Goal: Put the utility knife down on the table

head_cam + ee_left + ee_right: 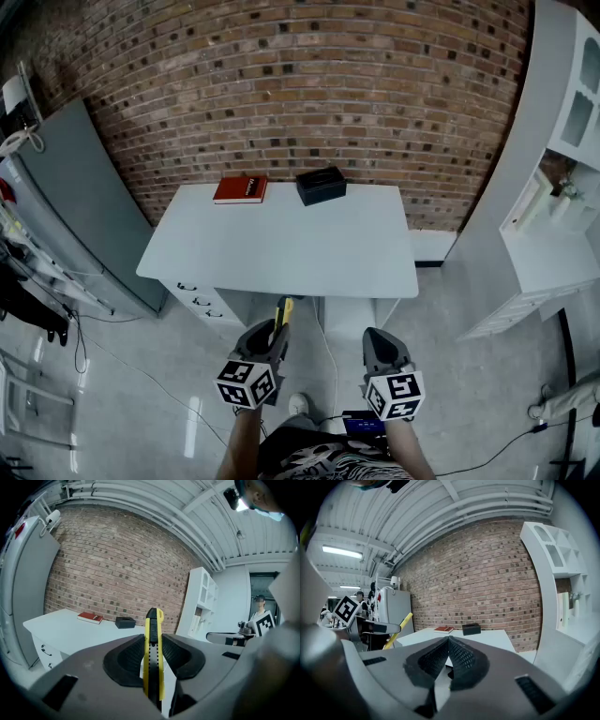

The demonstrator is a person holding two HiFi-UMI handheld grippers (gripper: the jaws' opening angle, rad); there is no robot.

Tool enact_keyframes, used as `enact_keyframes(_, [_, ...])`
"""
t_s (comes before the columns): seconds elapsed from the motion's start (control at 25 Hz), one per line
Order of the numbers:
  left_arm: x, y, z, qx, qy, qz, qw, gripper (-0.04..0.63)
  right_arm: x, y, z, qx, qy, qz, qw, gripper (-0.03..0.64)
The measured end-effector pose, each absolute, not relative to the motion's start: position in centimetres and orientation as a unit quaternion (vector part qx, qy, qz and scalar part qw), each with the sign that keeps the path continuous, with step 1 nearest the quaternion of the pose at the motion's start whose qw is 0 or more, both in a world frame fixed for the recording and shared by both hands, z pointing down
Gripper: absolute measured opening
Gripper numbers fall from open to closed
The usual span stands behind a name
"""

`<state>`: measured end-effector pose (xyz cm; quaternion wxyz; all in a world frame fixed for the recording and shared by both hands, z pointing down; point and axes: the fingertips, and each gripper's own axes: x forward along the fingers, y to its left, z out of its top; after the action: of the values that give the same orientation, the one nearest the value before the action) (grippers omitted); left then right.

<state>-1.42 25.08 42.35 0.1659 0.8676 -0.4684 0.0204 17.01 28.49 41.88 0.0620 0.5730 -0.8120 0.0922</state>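
My left gripper (274, 339) is shut on a yellow and black utility knife (282, 314), whose tip points toward the white table (281, 246). In the left gripper view the utility knife (153, 648) stands upright, pinched between the ribbed pads (126, 656), in the left gripper (152, 651). My right gripper (376, 339) is shut with nothing in it. In the right gripper view the right gripper (448, 641) shows its jaws pressed together, and the utility knife (398, 630) shows at the left. Both grippers hang short of the table's near edge.
A red book (240, 189) and a black box (321, 185) lie at the table's back edge by the brick wall. A grey refrigerator (70, 202) stands left, a white shelf unit (553, 169) right. Drawers (197, 298) sit under the table's left side. A person (258, 606) stands in a doorway.
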Motion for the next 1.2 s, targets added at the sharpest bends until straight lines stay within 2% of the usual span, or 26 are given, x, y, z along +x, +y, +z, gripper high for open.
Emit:
enact_keyframes(0.72, [-2.3, 22.2, 43.0, 0.859, -0.482, 0.017, 0.171, 0.120, 16.9, 25.0, 42.6, 0.566, -0.816, 0.103, 0.058, 0.000])
enact_keyframes(1.2, [-5.0, 7.2, 45.7, 0.863, -0.470, 0.018, 0.187, 0.120, 14.3, 10.6, 45.3, 0.578, -0.804, 0.113, 0.084, 0.000])
